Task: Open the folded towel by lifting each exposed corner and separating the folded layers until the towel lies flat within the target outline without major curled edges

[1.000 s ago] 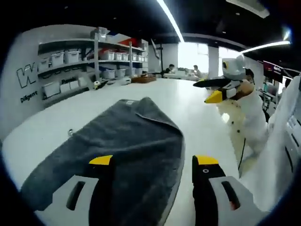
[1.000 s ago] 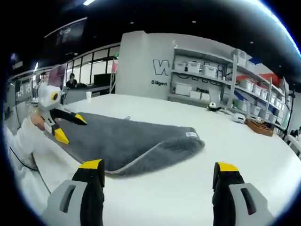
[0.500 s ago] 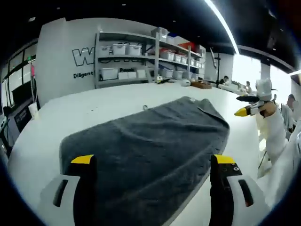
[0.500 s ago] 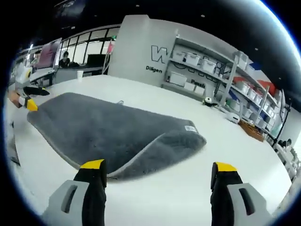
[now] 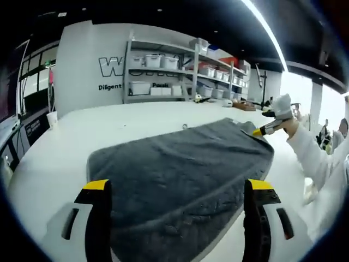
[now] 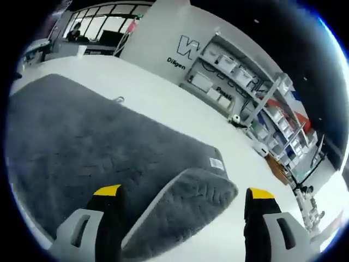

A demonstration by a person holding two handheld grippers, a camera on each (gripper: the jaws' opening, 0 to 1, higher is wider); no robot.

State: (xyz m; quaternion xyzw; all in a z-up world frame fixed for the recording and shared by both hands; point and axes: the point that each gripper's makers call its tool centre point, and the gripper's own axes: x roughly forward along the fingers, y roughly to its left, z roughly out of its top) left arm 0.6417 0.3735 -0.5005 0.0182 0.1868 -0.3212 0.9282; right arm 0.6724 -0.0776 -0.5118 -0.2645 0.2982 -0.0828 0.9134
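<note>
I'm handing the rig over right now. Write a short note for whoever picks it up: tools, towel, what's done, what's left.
Left tool: open, empty, jaws straddling the near end of the grey towel.
Right tool: open, empty, over the folded corner by the white label; in the left gripper view it sits at the towel's far end.
Towel: on the white table, folded; the upper layer's pale edge is exposed beside the right tool.
Done: both tools placed at opposite ends. Nothing gripped.
Left: grip the exposed corner, peel the layers apart, flatten. No target outline is visible.
</note>
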